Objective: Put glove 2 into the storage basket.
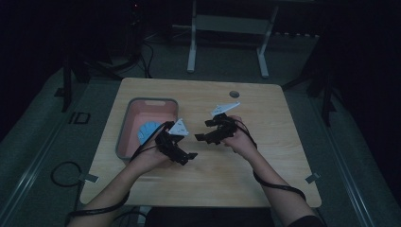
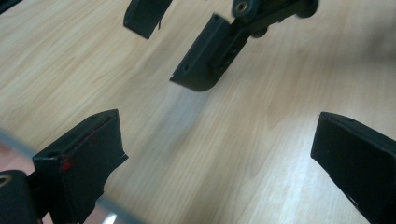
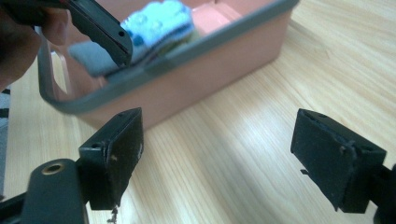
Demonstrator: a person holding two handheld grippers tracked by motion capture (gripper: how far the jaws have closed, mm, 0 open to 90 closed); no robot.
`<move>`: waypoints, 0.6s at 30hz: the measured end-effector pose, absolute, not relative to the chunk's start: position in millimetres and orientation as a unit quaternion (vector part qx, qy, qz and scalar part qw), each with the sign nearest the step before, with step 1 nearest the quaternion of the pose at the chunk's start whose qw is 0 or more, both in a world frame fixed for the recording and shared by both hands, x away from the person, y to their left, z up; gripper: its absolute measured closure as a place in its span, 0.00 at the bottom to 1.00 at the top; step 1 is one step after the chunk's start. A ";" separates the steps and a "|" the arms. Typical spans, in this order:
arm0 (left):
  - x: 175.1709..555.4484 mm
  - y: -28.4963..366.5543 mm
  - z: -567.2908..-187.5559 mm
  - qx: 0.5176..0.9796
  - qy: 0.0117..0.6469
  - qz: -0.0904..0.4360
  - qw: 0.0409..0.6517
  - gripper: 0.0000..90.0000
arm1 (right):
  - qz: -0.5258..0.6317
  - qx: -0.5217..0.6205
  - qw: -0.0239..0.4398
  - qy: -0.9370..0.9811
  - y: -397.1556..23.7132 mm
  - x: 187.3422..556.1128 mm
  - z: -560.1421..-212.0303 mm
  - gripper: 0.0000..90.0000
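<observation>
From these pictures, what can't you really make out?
- Blue cloth: right gripper view, blurred, partly behind the bin rim and the left gripper.
- Same cloth, high view: too dim and small to tell what it is.
- Grey disc on the table: too small to identify.
- Right gripper: left gripper view, cut off by the top edge.

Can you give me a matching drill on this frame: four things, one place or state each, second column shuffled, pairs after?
Things:
1. pink bin
2. blue cloth
3. left gripper
4. right gripper

Places or states:
A. lying inside the bin
B. open, over bare wood just right of the bin
C. on the left half of the table, grey rim
D. open, over the table's middle, jaws pointing toward the bin

Pairs: 1-C, 2-A, 3-B, 4-D
</observation>
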State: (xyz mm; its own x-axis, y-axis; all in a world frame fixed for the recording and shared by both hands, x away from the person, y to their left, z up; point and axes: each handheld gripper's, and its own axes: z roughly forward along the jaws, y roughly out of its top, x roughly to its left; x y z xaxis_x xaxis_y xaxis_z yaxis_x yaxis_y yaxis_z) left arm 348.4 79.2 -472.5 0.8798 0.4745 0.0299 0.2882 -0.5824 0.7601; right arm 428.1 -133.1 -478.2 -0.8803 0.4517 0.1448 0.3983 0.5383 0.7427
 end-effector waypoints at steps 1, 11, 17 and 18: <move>346.9 73.8 -473.6 0.882 0.210 0.114 0.406 0.03 | 0.416 0.243 0.033 0.876 -136.9 427.3 -479.7 0.19; 340.6 43.7 -484.9 0.888 0.182 0.094 0.413 0.03 | 0.416 0.267 0.035 0.868 -176.7 418.8 -494.5 0.19; 337.6 21.2 -495.7 0.895 0.161 0.076 0.409 0.03 | 0.420 0.286 0.037 0.861 -200.8 412.7 -501.7 0.19; 337.3 18.0 -497.5 0.897 0.157 0.074 0.407 0.03 | 0.419 0.286 0.038 0.861 -204.3 412.0 -503.5 0.19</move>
State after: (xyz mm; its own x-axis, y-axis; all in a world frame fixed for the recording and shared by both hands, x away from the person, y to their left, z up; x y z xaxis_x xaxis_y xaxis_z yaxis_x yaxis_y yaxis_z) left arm 337.3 18.0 -497.5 0.9397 0.3420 0.0054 0.2210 -0.6191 0.7536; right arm 412.0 -204.3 -503.5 -0.8332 0.5245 0.1750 0.4612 0.4848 0.7431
